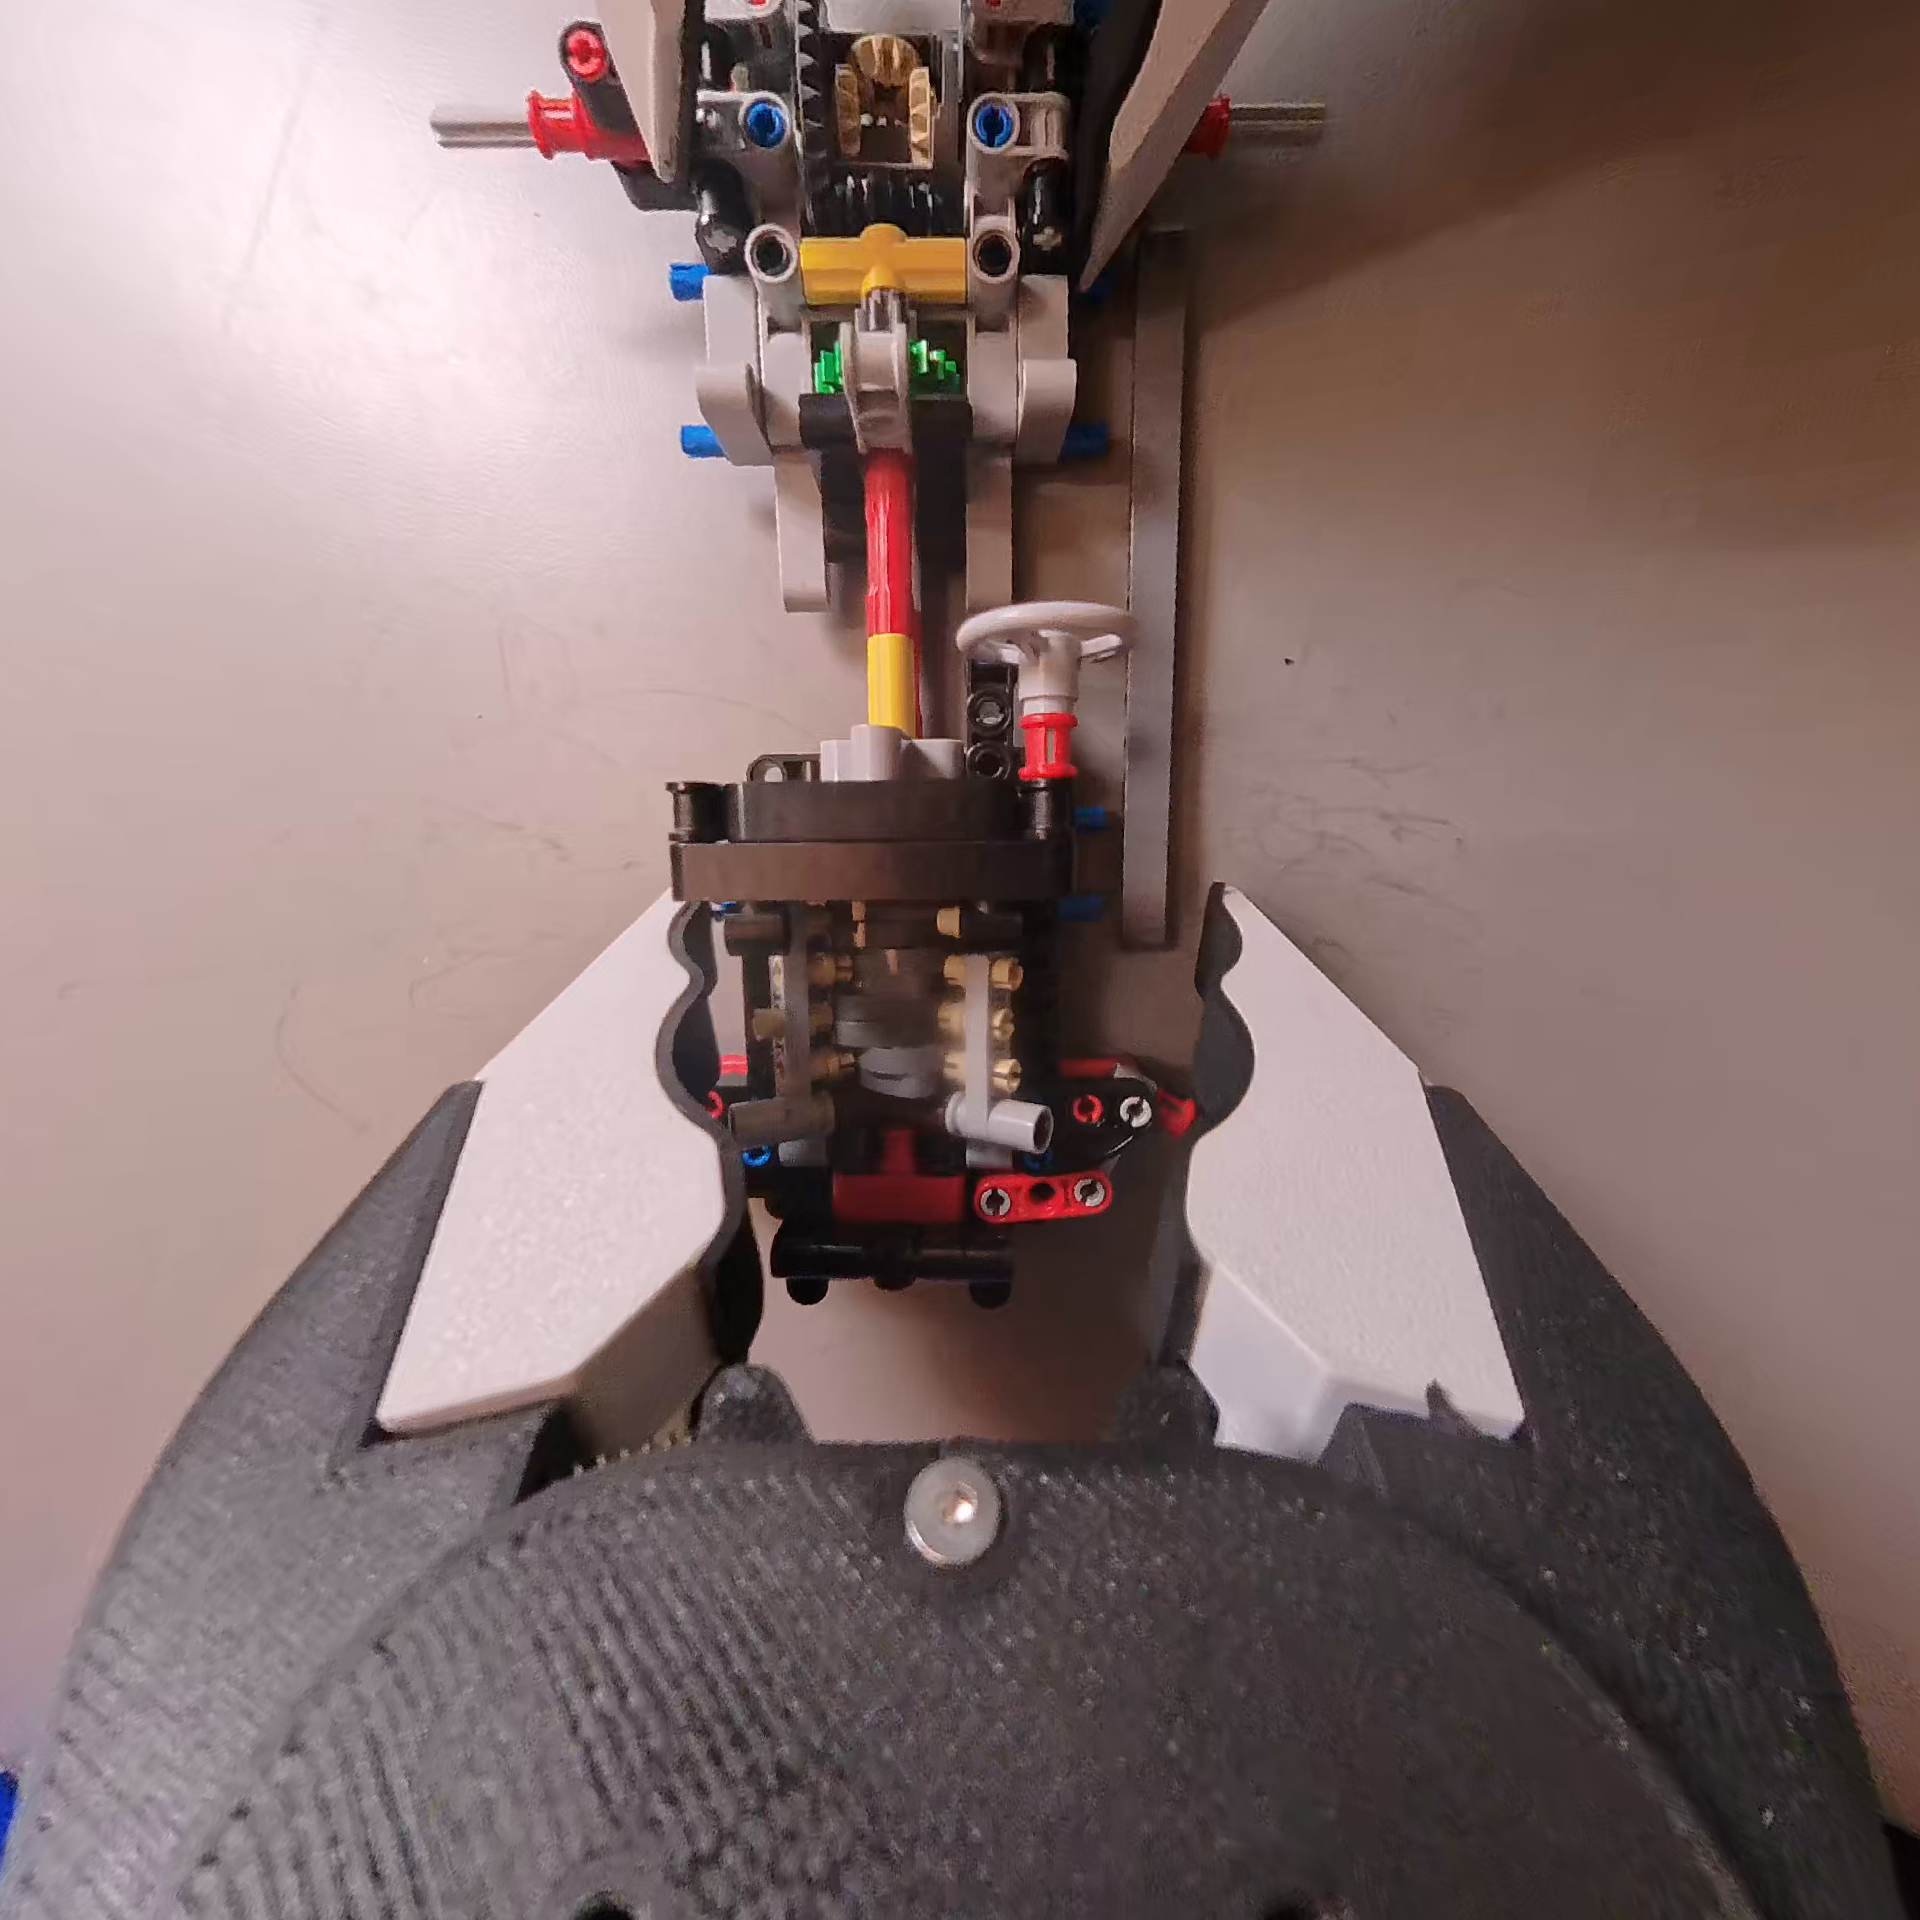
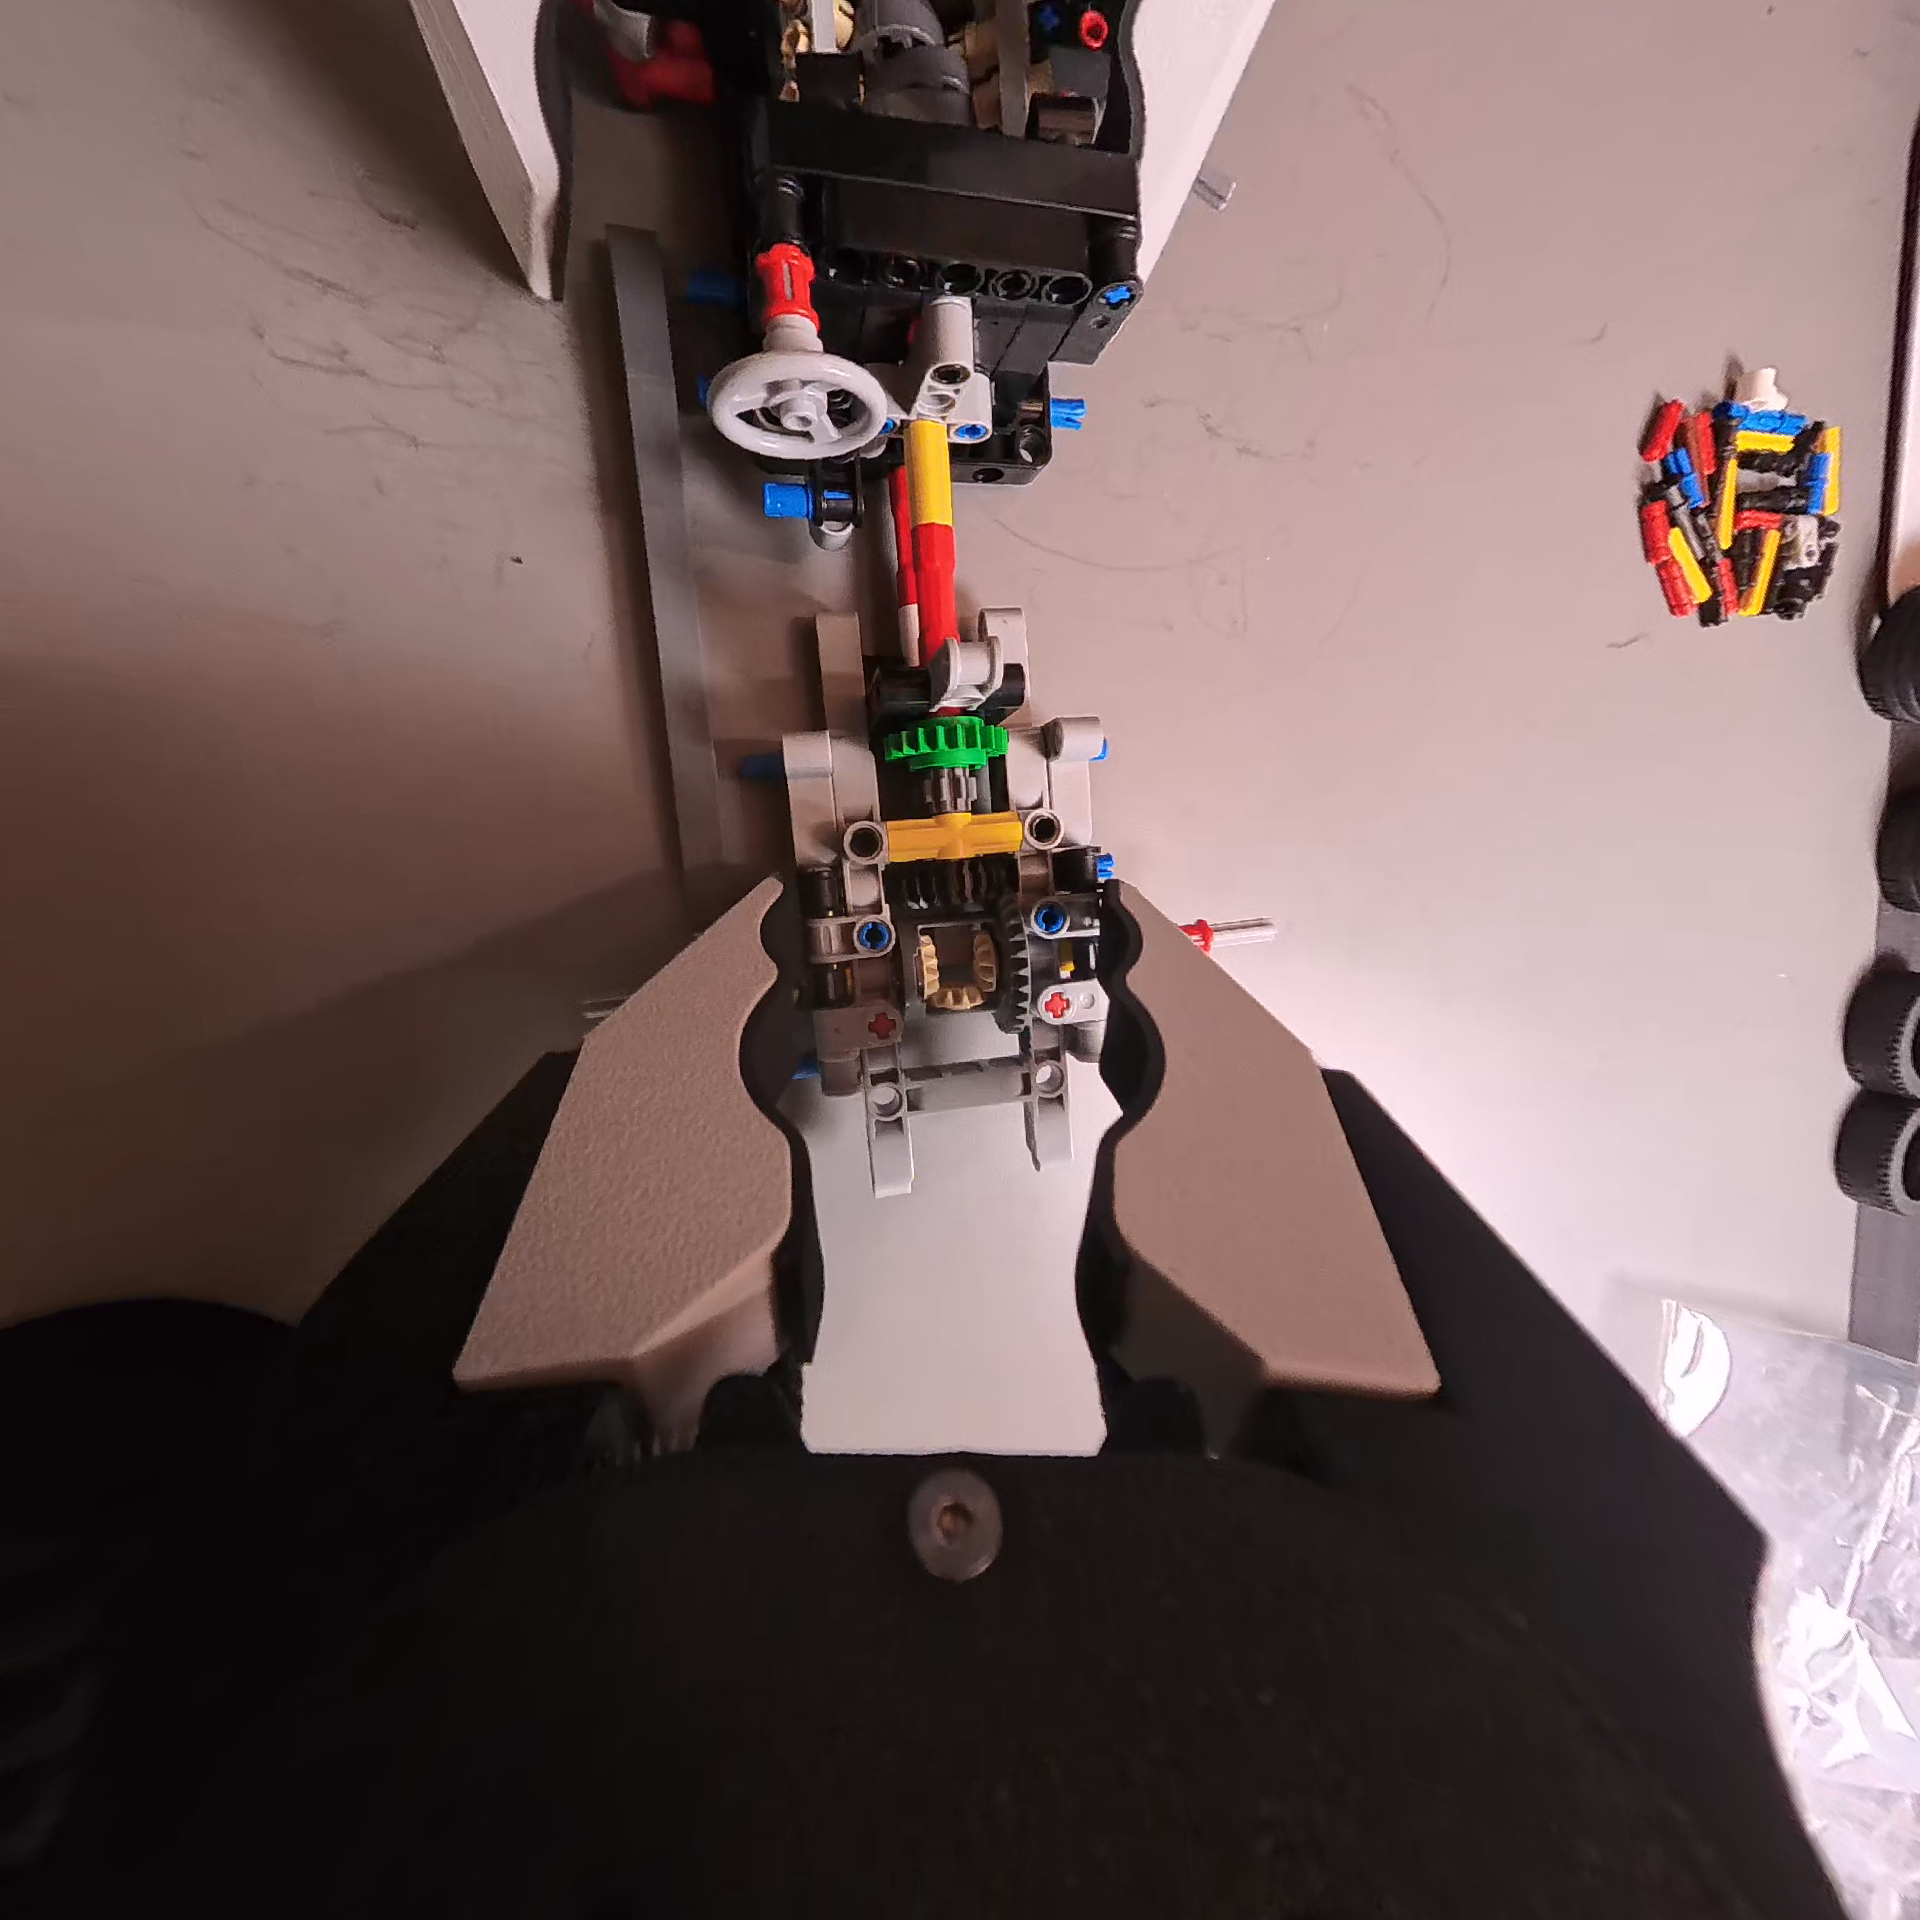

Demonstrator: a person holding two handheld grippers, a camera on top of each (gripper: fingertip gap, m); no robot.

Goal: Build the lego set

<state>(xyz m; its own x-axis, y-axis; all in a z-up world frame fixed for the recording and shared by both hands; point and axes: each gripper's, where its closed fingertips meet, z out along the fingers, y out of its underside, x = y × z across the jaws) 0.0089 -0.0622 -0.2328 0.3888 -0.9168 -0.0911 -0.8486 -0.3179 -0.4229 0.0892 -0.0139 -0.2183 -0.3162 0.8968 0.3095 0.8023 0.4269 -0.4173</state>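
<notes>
A long lego chassis point(image 1: 883, 831) lies on a flat grey plate point(image 2: 945, 1309) with a raised rail point(image 1: 1153, 571) along one side. It has a red and yellow axle point(image 2: 930, 520), a white steering wheel point(image 2: 795, 410), a green gear point(image 2: 943, 740) and a black engine block. My left gripper point(image 1: 951, 935) is shut around the black engine end. My right gripper point(image 2: 945, 914) is shut around the light grey differential end point(image 2: 951, 966). Each gripper's fingers show at the top of the other's view.
A small pile of red, blue, yellow and black lego pins point(image 2: 1745, 509) lies on the beige table to the right. Black tyres point(image 2: 1886, 1039) sit in a dark holder at the right edge. A clear plastic bag point(image 2: 1808, 1507) lies at the lower right. The left gripper's tips are roughly 10 cm from the right gripper's.
</notes>
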